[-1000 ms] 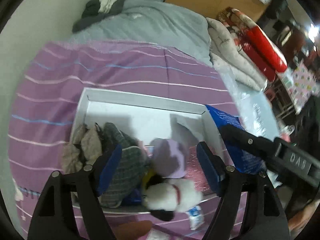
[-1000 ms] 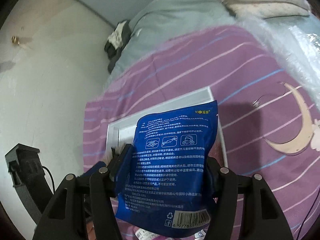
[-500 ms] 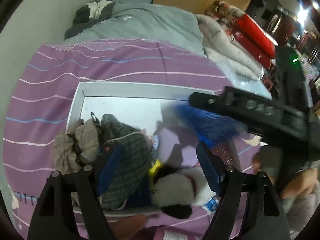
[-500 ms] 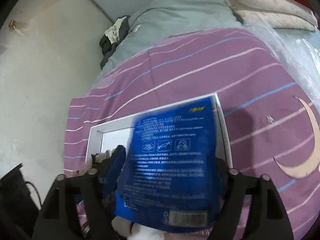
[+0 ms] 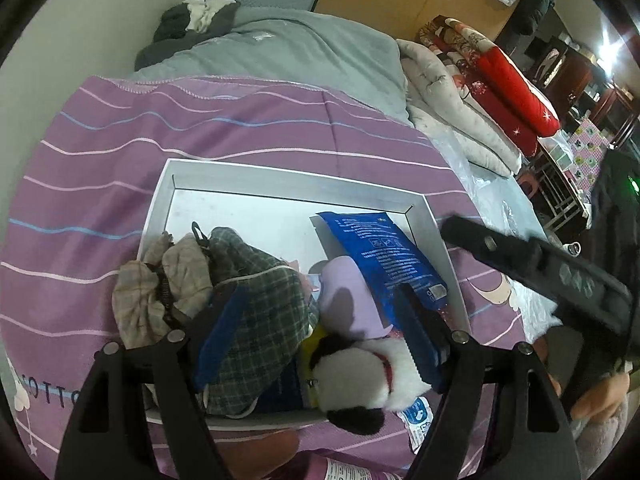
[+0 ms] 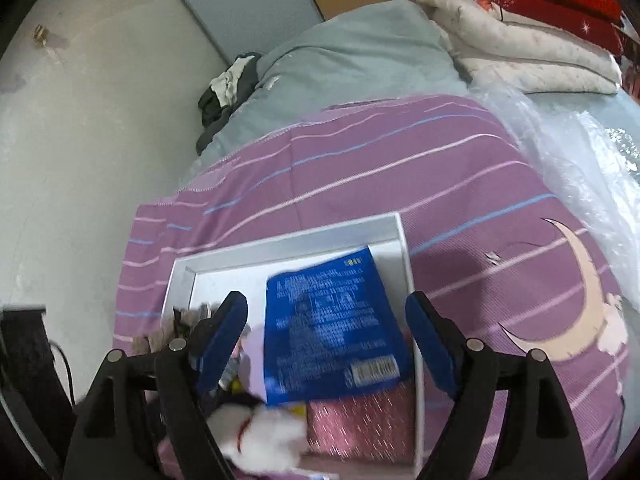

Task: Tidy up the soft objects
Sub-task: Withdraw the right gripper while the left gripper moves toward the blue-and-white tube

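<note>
**Blue packet down in the tray, both grippers empty**

Your right gripper (image 6: 326, 346) stood with its pads spread wide, clear of the blue packet (image 6: 332, 328) on both sides; nothing was pinched. The packet lay in the right part of the white tray (image 5: 296, 188), tilted, its far end near the tray's right wall and its near end propped on the pale purple soft item (image 5: 352, 300) and the pink glittery pouch (image 6: 360, 424). In the right wrist view it looked blurred, so you could not tell whether it had fully settled.

Your left gripper (image 5: 320, 340) was likewise spread and held nothing. It hovered above the near end of the tray, over the plaid cloth bag (image 5: 256, 312) and the black-and-white plush toy (image 5: 360, 376).

On handling, judged from its look: the packet was likely light, thin and floppy, with a glossy film skin that could slip between the pads. If you had needed to shift it, a grip across a short sealed edge would probably have served better than across the slack middle. The plush looked light and squashy; a pinch on its body should have held, though it overhung the near rim of the tray. The beige checked cloth (image 5: 160, 292) draped over the left rim and would sag when lifted.
</note>
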The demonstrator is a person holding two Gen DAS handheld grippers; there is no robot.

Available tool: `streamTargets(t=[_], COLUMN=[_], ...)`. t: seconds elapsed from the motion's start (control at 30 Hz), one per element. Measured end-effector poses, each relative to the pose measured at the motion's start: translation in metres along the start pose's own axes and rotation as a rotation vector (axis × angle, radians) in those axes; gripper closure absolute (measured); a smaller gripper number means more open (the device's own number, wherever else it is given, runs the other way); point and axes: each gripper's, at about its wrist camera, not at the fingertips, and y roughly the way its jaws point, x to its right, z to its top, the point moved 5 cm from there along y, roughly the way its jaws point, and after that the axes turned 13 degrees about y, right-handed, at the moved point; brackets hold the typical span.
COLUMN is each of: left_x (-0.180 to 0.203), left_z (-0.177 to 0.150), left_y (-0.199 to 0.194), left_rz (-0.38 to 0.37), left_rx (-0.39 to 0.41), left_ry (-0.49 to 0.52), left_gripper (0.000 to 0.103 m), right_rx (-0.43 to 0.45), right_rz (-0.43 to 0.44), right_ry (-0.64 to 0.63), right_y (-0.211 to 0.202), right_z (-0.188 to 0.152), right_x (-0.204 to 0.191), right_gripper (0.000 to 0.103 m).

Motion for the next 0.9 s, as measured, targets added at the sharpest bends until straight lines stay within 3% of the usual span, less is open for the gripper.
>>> streamTargets(t=[0.37, 0.77, 0.9], left_x=[0.006, 0.044, 0.057], left_z=[-0.006, -0.019, -0.023], left_y=[-0.014, -0.031, -0.031], left_rz=[0.014, -0.118, -0.17], left_rx=[-0.063, -0.132, -0.152], left_ry=[0.003, 0.031, 0.038], left_gripper=[0.026, 0.026, 0.031], right_rx=[-0.027, -0.06, -0.105], right_rz=[-0.075, -0.085, -0.141], right_ry=[-0.015, 0.046, 0.071], right_y=[-0.04, -0.092, -0.097], right_z=[-0.031, -0.067, -0.082], right_x=[0.021, 0.035, 0.049], right_gripper=[0.021, 0.021, 0.021])
